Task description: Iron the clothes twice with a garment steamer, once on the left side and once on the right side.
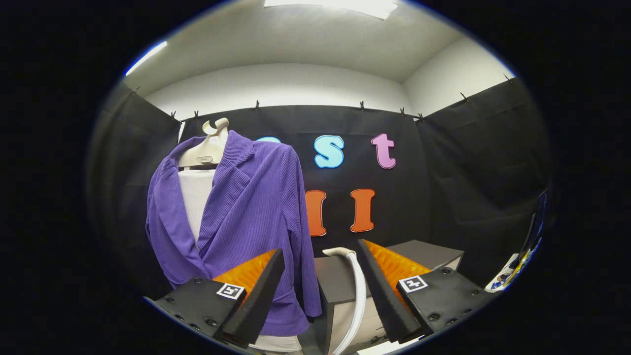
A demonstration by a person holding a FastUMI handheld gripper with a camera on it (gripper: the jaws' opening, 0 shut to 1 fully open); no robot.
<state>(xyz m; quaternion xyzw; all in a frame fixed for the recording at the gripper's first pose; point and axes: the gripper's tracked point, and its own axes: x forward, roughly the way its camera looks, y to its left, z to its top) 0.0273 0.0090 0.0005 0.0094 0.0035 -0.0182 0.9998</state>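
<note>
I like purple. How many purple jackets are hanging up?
1. The ribbed purple fabric jacket hangs on a pale hanger, beyond the open gripper and its left finger. Others may be hidden.

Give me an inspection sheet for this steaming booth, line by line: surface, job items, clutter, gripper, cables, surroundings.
Surface: dark cabinet top beyond the gripper, bare where visible.
Job's things: purple jacket hangs on a pale hanger over a white inner layer, ahead of the left finger. A pale steamer handle stands between the fingers, just ahead of them.
Clutter: a coloured item past the right finger, too blurred to identify.
Gripper: gripper open, fingers spread apart, touching nothing.
Cables: white hose curves down from the handle between the fingers.
Surroundings: black cloth wall clipped along its top edge, white ceiling, ceiling light.
</note>
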